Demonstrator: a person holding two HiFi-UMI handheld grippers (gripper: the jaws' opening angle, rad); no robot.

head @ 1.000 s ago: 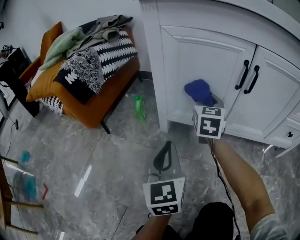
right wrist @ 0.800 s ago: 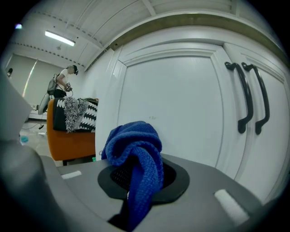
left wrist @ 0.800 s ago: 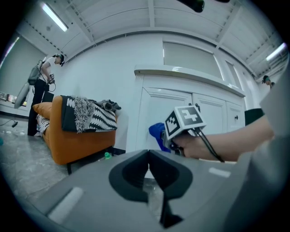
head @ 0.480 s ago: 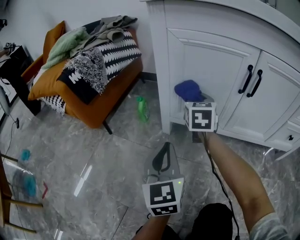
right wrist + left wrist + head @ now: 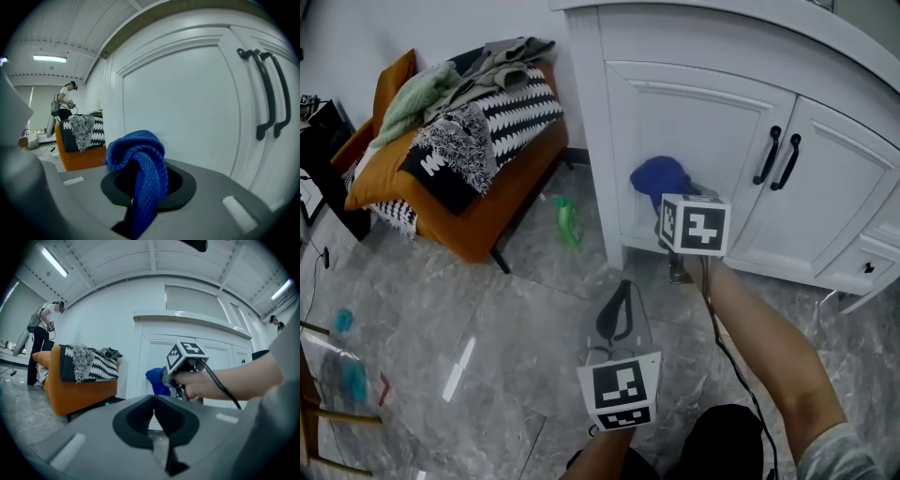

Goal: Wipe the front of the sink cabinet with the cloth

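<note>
Right gripper (image 5: 139, 190) clamped on bunched blue cloth (image 5: 659, 176) by cabinet's left door (image 5: 703, 131), likely soft, light, floppy, best gripped mid-wad; left gripper (image 5: 154, 414) jaws together, empty.

The cloth (image 5: 661, 176) sits in the right tongs (image 5: 677, 204), close before the left door of the sink cabinet (image 5: 703, 112), left of the door handles (image 5: 778, 157). The left tongs (image 5: 619, 317) hang nearer, over the floor (image 5: 487, 309). Left of the cabinet stands a sofa (image 5: 459, 202) piled with blankets (image 5: 478, 103). A bottle (image 5: 568, 221) lies on the floor between them.
</note>
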